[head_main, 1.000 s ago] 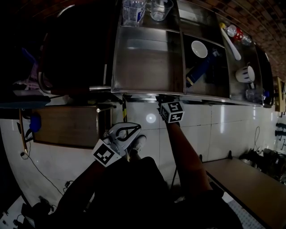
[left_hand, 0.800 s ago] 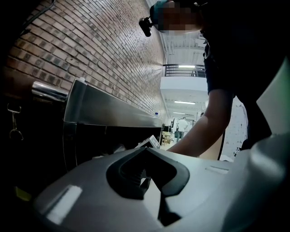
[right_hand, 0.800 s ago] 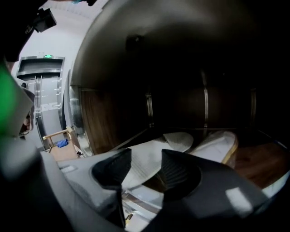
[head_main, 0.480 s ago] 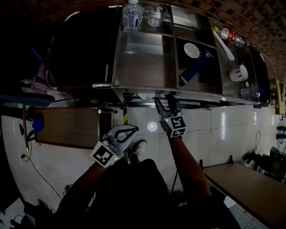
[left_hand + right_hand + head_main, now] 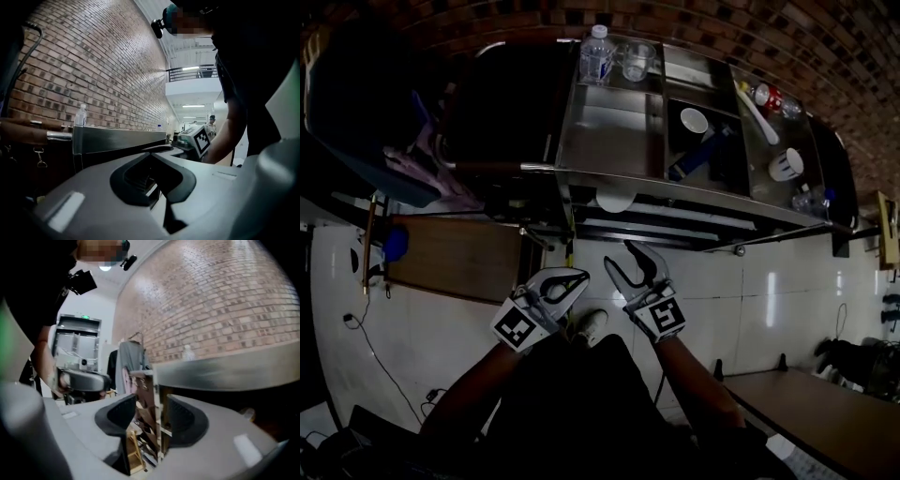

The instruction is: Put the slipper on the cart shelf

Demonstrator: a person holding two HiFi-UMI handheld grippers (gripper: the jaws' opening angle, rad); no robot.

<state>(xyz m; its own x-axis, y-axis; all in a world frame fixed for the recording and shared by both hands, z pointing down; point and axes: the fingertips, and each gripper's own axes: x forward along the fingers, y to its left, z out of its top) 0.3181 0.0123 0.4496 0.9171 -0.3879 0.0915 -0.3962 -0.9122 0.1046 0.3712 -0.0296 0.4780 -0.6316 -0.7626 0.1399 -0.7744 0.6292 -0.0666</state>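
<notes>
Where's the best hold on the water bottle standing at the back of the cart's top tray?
I'd grip the water bottle around its straight body, below the cap. It stands upright, so come in level from the near side, over the steel tray. The glass mug stands close on its right, so angle the jaws in from the left.
</notes>
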